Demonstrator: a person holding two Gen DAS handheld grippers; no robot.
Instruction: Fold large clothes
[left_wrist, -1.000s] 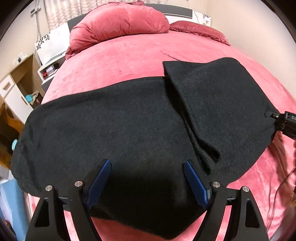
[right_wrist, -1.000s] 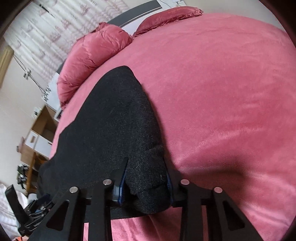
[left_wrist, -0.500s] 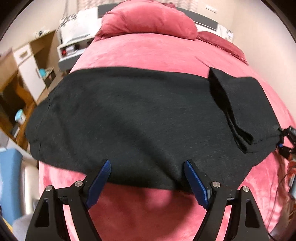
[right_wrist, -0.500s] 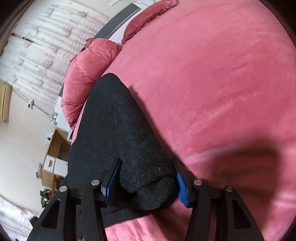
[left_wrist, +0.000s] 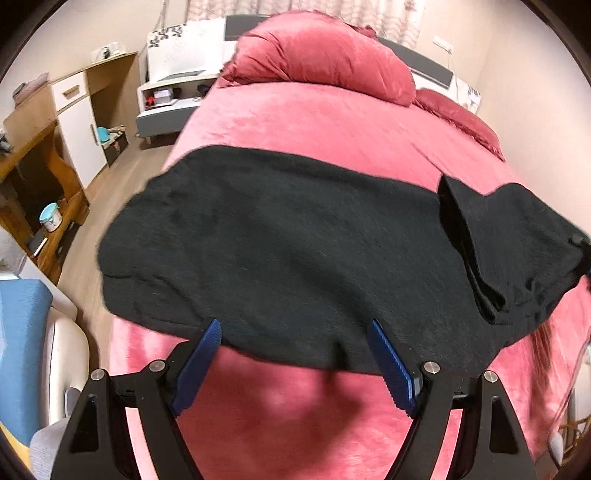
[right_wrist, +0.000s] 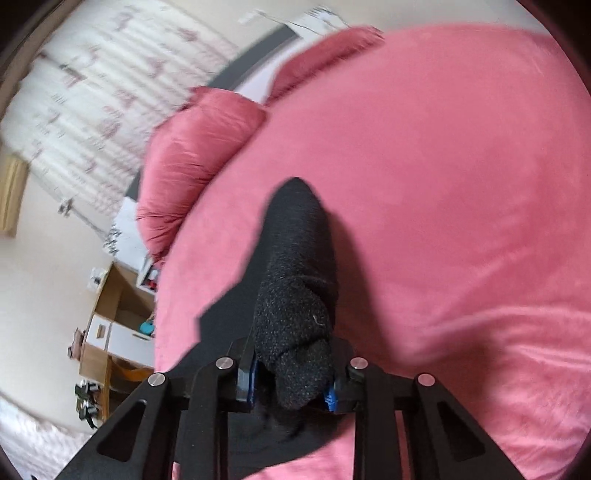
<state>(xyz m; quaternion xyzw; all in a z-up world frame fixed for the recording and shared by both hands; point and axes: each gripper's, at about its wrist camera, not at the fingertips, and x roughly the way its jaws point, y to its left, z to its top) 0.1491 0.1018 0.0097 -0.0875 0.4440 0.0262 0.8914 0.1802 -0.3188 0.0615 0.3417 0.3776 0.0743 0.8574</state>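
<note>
A large black garment (left_wrist: 295, 251) is seen spread across a bed covered in a pink blanket (left_wrist: 314, 125), its long side running from the bed's edge by the wooden floor toward the opposite side. One end of the garment has been doubled back over itself, forming a thicker layered flap (left_wrist: 491, 236) on the part farthest from the floor-side edge.

The left gripper (left_wrist: 293, 356) is held above the garment's near hem with its blue-padded jaws spread wide; no cloth is caught between them, and bare blanket is visible beneath.

The right gripper (right_wrist: 291, 384) is shown with its jaws closing on a bunched roll of the black fabric (right_wrist: 295, 314), the blue pads pressed against both sides of the wad. From this grip the cloth is drawn up off the blanket, away from the gripper.

Beyond the garment, at the head of the bed, a heaped pink duvet (left_wrist: 325, 55) is piled. Beside the bed, wooden shelving (left_wrist: 48, 147) and a white bedside unit (left_wrist: 173, 92) are visible. The right wrist view is blurred.
</note>
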